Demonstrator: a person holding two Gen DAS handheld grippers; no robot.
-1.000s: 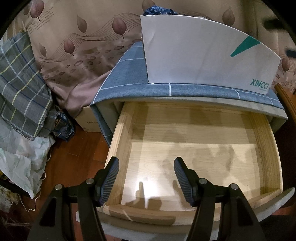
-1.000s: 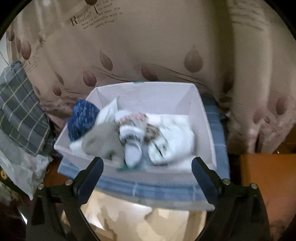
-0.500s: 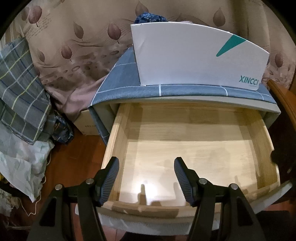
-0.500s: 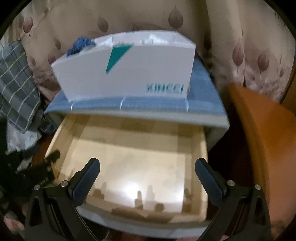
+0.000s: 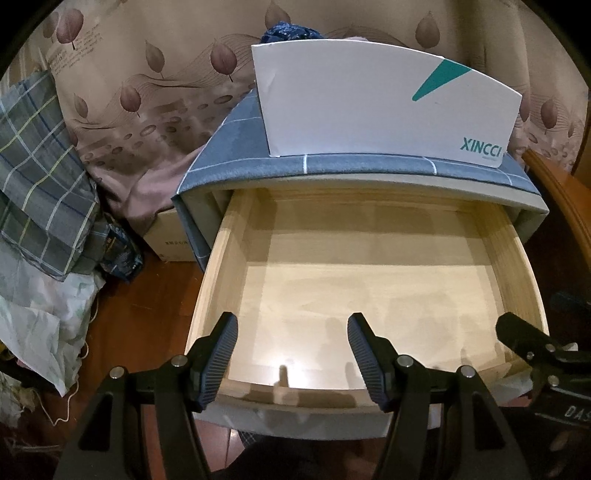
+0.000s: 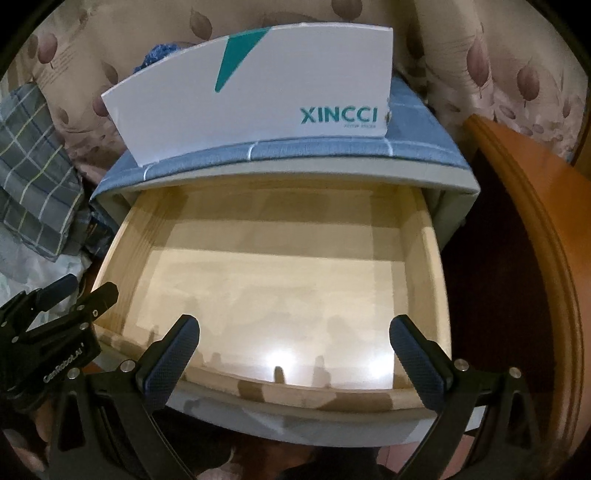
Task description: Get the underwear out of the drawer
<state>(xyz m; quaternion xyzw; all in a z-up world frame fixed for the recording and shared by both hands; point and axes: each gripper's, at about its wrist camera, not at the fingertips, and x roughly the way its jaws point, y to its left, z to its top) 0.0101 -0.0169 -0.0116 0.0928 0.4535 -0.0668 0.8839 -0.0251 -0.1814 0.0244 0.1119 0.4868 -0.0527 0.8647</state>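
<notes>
While the leaf-patterned curtain (image 5: 155, 110) is hanging behind, the wooden drawer (image 5: 221, 258) is standing pulled out with its pale floor bare. Above it, a white XINCCI box (image 5: 369, 107) is sitting on the blue-checked cabinet top (image 5: 229, 147), blue underwear (image 5: 291, 31) peeking over its rim. Both the left gripper (image 5: 291, 349) and right gripper (image 6: 293, 345) are hovering over the drawer's front edge, jaws spread wide, gripping nothing.
</notes>
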